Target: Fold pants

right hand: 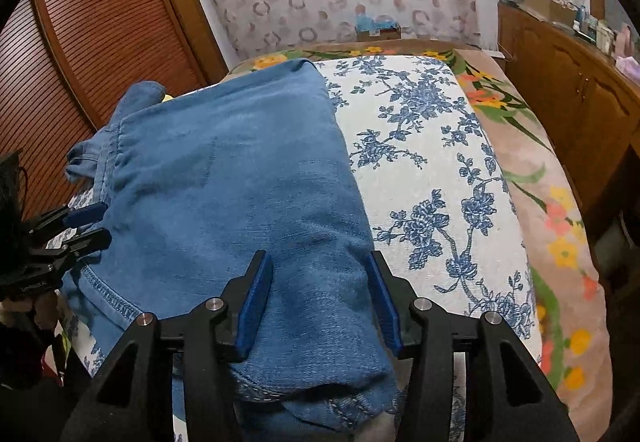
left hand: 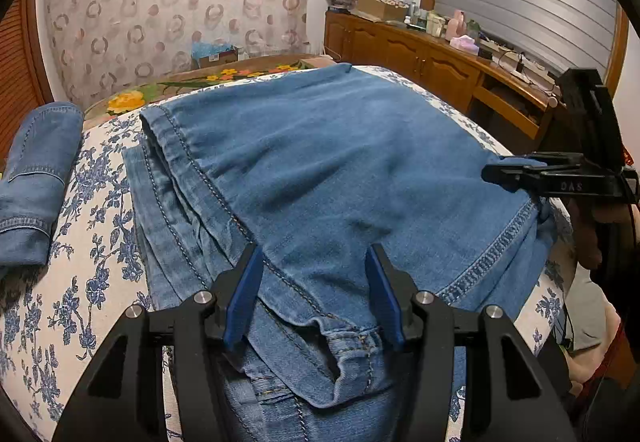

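Observation:
Blue denim pants (left hand: pixel 320 162) lie folded over in layers on the floral bed cover (left hand: pixel 80 282); they also show in the right wrist view (right hand: pixel 240 182). My left gripper (left hand: pixel 316 254) is open, its blue-padded fingers (left hand: pixel 248 290) hovering over the near left corner of the stack. My right gripper (right hand: pixel 318 262) is open over the near right fold of the pants. In the left wrist view the right gripper (left hand: pixel 516 172) shows at the right edge of the pants. In the right wrist view the left gripper (right hand: pixel 94 226) shows at the left edge.
Another folded denim piece (left hand: pixel 36 170) lies at the far left of the bed. A wooden sideboard (left hand: pixel 440 62) with clutter runs along the right. A slatted wooden door (right hand: pixel 88 42) stands at the left. A flowered blanket (right hand: pixel 552 182) covers the bed's right side.

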`<state>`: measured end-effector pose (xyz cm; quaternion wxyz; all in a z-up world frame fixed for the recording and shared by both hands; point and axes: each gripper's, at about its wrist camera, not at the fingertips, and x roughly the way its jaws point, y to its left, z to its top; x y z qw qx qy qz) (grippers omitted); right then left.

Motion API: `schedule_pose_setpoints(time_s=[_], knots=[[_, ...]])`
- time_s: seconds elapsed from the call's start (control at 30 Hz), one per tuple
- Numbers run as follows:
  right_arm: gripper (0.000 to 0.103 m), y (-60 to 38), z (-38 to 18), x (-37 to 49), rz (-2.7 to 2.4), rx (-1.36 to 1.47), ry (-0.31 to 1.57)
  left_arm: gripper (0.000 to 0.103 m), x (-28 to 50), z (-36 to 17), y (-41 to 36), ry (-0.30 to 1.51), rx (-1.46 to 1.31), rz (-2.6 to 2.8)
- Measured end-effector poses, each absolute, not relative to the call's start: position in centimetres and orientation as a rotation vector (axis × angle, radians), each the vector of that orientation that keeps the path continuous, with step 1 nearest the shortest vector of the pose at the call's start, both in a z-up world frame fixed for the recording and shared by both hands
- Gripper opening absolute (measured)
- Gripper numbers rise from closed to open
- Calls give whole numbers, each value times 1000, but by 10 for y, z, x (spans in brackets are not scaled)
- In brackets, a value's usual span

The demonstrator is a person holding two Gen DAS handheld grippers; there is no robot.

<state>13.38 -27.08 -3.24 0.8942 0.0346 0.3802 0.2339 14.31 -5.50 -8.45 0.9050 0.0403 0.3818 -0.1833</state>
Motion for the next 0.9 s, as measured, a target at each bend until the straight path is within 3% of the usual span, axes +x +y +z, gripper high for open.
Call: schedule_pose_setpoints(time_s=[0.07, 0.1, 0.13, 0.63, 0.9], knots=[[29, -270, -31, 132, 496, 78, 786, 55, 143, -84, -55, 791, 81, -379], [16, -269, -30, 130, 503, 80, 782, 55, 143, -84, -55, 792, 82, -378], [13, -269, -27, 129, 508, 82, 775, 55, 143, -84, -54, 792, 82, -376], [9, -198, 76, 84, 666, -9, 553, 55, 112, -36, 8, 705, 51, -262], [9, -112, 80, 61, 840, -91, 556, 55, 89, -29, 72, 700, -2, -157]])
